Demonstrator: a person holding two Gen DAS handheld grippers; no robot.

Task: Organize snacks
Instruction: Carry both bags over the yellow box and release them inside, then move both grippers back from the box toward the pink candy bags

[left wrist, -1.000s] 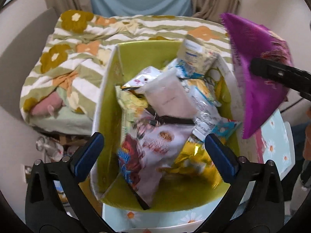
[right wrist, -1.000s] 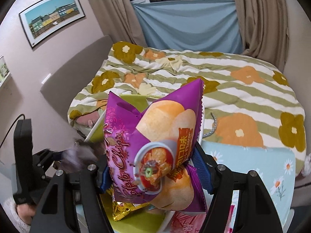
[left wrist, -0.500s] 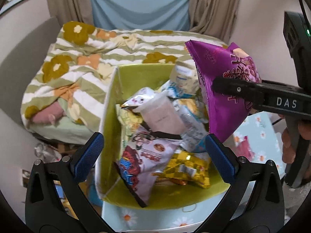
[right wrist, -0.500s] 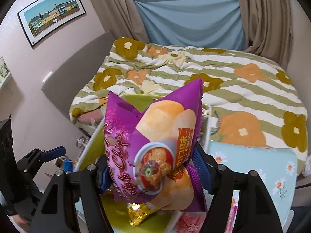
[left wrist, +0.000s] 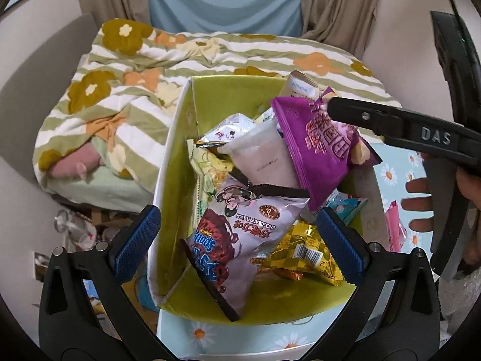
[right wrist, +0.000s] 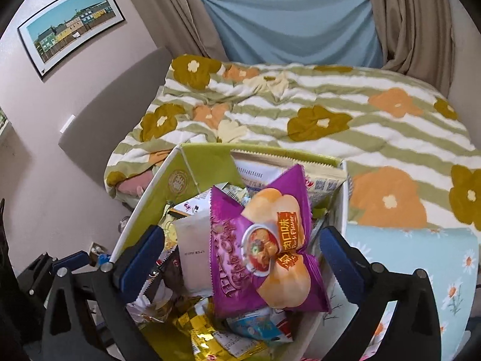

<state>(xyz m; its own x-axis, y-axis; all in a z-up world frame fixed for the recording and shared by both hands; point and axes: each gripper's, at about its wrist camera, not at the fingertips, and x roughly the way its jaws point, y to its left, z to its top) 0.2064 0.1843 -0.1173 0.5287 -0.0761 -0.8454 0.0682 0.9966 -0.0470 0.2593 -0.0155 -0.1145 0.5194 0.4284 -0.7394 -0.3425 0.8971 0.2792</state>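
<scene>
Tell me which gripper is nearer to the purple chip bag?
Right. The right gripper is open around the purple chip bag over the box; the left gripper hovers apart, nearer the camera.

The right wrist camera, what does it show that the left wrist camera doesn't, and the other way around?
Only the right wrist view shows the framed picture on the wall and the front of the purple chip bag, between the wide-open fingers of the right gripper. Only the left wrist view shows the chocolate snack bag, the person's fingers and the open, empty left gripper. Both show the green box of snacks, the gold packet and the floral bedspread.
</scene>
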